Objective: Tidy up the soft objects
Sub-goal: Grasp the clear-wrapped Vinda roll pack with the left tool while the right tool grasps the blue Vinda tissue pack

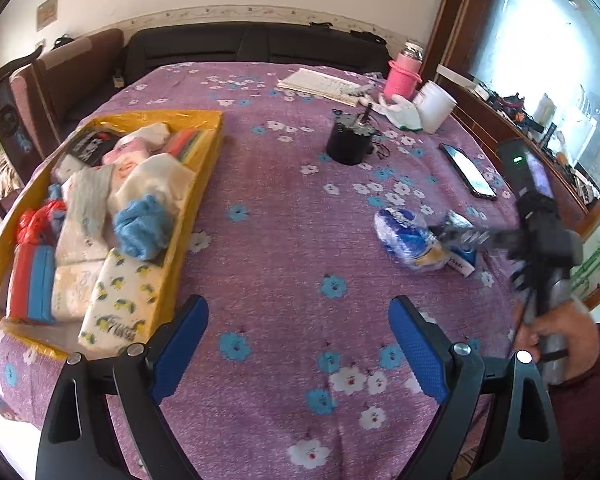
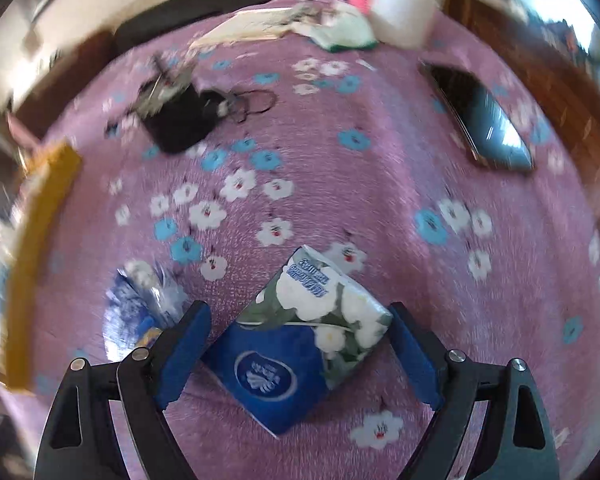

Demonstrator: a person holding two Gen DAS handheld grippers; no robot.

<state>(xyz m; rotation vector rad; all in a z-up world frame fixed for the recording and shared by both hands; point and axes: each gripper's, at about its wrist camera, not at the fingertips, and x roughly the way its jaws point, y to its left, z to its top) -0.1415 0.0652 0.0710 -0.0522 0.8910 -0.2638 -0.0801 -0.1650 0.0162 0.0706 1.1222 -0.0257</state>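
Right gripper (image 2: 300, 344) wide apart — straddling tissue pack (image 2: 300, 340) on table

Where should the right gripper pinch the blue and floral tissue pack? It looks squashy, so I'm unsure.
Pinch the blue and floral tissue pack across its middle, coming from above. It lies flat on the purple flowered cloth, already between the open right gripper fingers.
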